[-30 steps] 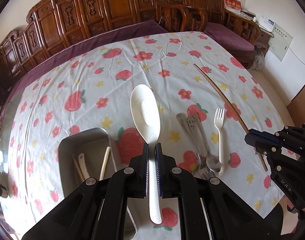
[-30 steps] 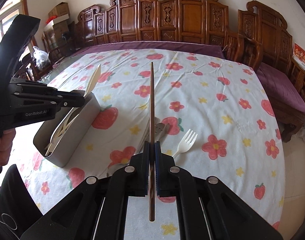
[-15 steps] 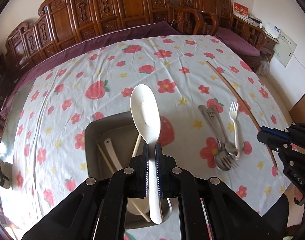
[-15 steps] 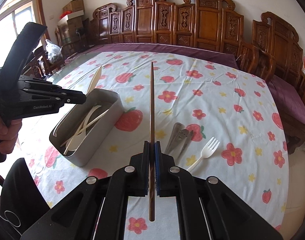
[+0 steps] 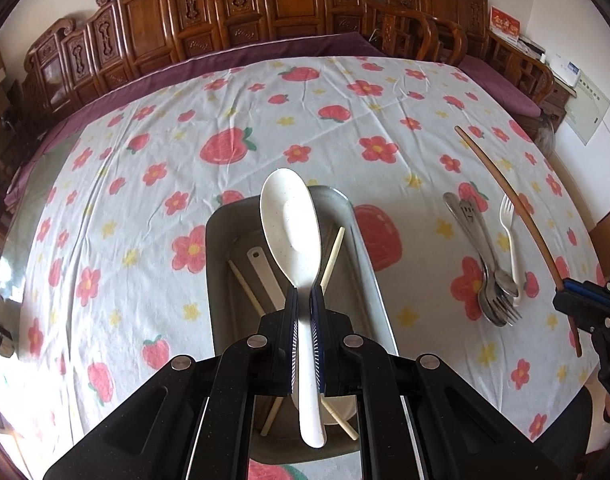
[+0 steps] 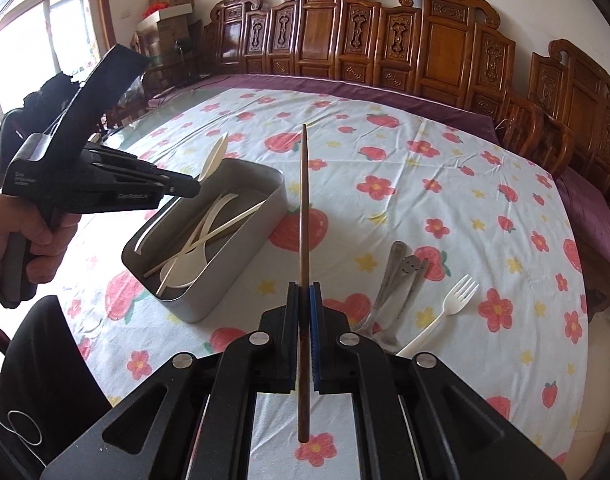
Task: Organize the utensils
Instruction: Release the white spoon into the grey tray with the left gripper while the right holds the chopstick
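My left gripper (image 5: 304,300) is shut on a white plastic spoon (image 5: 291,216) and holds it above the grey metal tray (image 5: 369,264), bowl pointing away. The tray (image 6: 261,236) holds a white spoon (image 6: 185,268) and pale chopsticks (image 6: 225,224). My right gripper (image 6: 304,294) is shut on a long brown chopstick (image 6: 304,200), held in the air to the right of the tray. Metal spoons and a fork (image 5: 485,264) and a white plastic fork (image 5: 511,236) lie on the cloth at the right. The left gripper (image 6: 185,190) also shows in the right wrist view.
The table carries a white cloth with strawberries and flowers (image 5: 225,128). Carved wooden chairs (image 5: 265,12) line the far side. The table's right edge (image 5: 585,216) drops off toward the floor. The person's hand (image 6: 33,236) holds the left gripper.
My left gripper has moved left with the white spoon, from beside the tray to over it. The right gripper with the chopstick has risen and drawn back slightly.
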A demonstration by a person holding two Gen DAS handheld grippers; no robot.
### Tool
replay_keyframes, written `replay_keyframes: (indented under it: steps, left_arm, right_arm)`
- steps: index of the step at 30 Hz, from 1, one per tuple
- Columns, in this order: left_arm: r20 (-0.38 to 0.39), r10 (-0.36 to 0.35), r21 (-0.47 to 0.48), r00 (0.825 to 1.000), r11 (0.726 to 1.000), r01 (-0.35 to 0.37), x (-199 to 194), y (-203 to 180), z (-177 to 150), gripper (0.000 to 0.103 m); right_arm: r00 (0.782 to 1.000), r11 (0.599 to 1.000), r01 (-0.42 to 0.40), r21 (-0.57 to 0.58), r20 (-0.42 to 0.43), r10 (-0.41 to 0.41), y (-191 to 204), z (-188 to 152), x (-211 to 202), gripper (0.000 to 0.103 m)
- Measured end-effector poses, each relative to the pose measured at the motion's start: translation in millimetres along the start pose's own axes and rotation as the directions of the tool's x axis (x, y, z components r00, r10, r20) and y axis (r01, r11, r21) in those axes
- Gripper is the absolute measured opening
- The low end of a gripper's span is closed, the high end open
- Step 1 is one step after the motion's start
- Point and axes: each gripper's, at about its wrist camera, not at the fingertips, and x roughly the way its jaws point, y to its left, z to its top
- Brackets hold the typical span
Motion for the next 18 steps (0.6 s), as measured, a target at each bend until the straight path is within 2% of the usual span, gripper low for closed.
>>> replay_keyframes:
  steps: [12, 18]
  left_arm:
    - [0.007, -0.024, -0.028, 1.000, 0.999, 0.024, 4.1, 15.1, -6.9, 0.007]
    - [0.043, -0.027, -0.032, 0.999, 0.999, 0.029, -10.4, 27.2, -12.6, 0.015]
  right_arm:
    - [0.999, 0.999, -0.042, 0.000, -0.022, 0.042, 37.0, 5.0, 19.3, 0.006]
    - [0.998, 0.999, -0.046, 0.003, -0.037, 0.046, 50.1, 7.4, 29.5, 0.006]
